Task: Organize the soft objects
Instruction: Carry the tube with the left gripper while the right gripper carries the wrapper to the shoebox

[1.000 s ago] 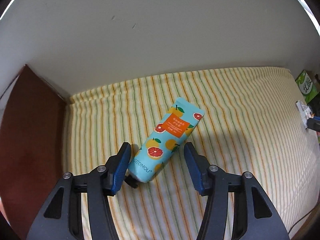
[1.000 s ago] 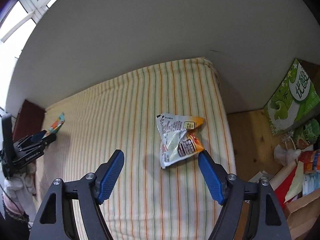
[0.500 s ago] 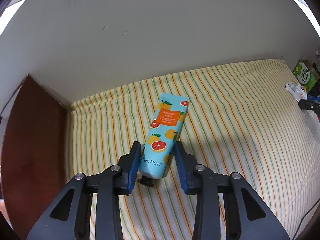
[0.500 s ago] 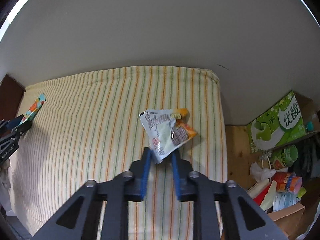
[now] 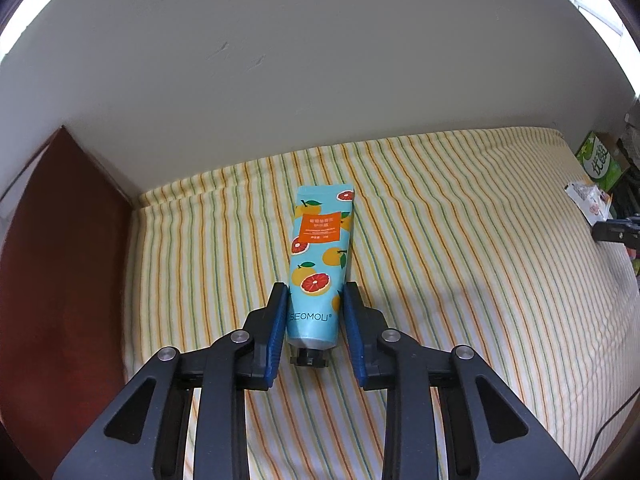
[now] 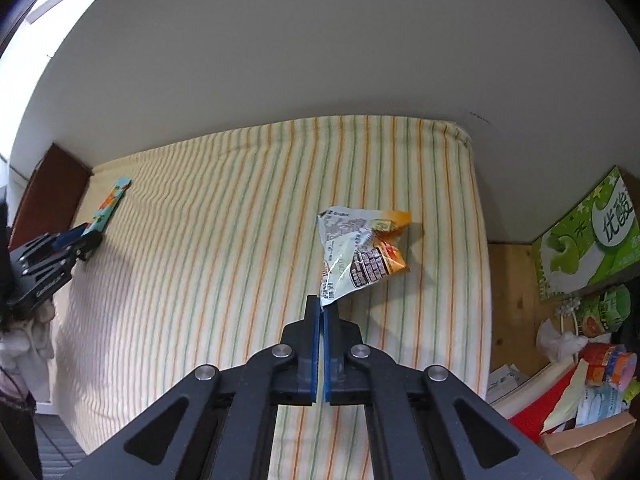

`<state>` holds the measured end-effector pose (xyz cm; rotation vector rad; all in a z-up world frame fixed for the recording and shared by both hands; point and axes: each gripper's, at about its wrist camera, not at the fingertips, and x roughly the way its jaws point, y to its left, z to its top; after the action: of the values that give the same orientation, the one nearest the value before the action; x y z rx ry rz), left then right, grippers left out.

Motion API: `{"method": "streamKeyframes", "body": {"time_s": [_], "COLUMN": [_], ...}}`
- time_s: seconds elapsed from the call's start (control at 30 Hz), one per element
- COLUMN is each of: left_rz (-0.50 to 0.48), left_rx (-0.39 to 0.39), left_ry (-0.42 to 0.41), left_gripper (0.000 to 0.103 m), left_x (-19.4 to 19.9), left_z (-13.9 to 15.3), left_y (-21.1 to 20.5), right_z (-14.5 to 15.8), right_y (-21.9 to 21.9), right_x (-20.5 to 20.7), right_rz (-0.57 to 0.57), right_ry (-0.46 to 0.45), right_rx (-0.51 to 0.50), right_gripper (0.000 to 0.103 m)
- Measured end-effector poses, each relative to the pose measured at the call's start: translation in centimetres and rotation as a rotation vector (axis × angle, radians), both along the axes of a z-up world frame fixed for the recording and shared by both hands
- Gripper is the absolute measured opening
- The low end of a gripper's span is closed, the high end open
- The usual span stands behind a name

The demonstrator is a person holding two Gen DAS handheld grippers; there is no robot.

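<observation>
Left tool (image 5: 314, 320) closing on the tube (image 5: 322, 256) near the bed's (image 5: 460, 280) left edge; right tool (image 6: 321, 312) clamps the packet (image 6: 360, 252) near its right edge

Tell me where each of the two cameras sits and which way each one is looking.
Left wrist: on the left gripper, angled down at the striped mattress; jaws closing on the hand cream tube.
Right wrist: on the right gripper, angled down at the mattress; jaws shut on the snack packet; a sleeve shows.
Shared: tube, packet, mattress, green carton, and each other's gripper.
</observation>
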<state>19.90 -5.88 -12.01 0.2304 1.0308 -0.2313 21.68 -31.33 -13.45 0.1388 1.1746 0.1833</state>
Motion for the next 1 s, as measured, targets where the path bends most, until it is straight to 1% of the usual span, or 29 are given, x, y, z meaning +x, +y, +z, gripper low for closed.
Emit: {"method": "streamKeyframes", "body": {"time_s": [0.07,0.1,0.17,0.23,0.33,0.47,0.63,0.8,1.0], "left_rz": [0.002,0.002,0.005,0.007,-0.001,-0.008,-0.006,-0.017,-0.014], "left_rx": [-0.01,-0.014,-0.024,-0.034,-0.046,-0.05,-0.082,-0.102,-0.124], "left_ry": [0.002,0.002,0.0,-0.003,-0.001,-0.02,-0.038,-0.074,-0.125], "left_gripper": [0.026,0.026,0.026,0.026,0.026,0.026,0.026,0.026,0.026], "left_x": [-0.2,0.3,0.1,0.5,0.6,-0.5,-1.8,-3.1,-5.2], "left_z": [0.0,-0.1,-0.1,-0.2,-0.2,0.3,1.6,3.5,6.9], "left_y": [0.1,0.8,1.0,2.1,3.1,3.6,4.2,5.3,7.1], "right_z": [0.1,0.2,0.6,1.0,1.7,2.6,4.2,6.1,8.5], "right_y": [0.0,0.0,0.2,0.4,1.9,3.8,6.9,10.0,14.2], "right_x": [-0.5,-0.7,-1.2,-1.6,-2.2,-3.1,-4.3,-5.2,-6.1], "right_rz": [0.001,0.002,0.007,0.019,0.05,0.091,0.166,0.232,0.318], "right_ry": [-0.007,-0.012,-0.03,-0.052,-0.078,-0.114,-0.159,-0.197,-0.244], "right_rx": [-0.001,-0.008,-0.033,-0.06,-0.083,-0.103,-0.107,-0.098,-0.082], "right_gripper": [0.001,0.0,0.0,0.0,0.0,0.0,0.0,0.0,0.0]}}
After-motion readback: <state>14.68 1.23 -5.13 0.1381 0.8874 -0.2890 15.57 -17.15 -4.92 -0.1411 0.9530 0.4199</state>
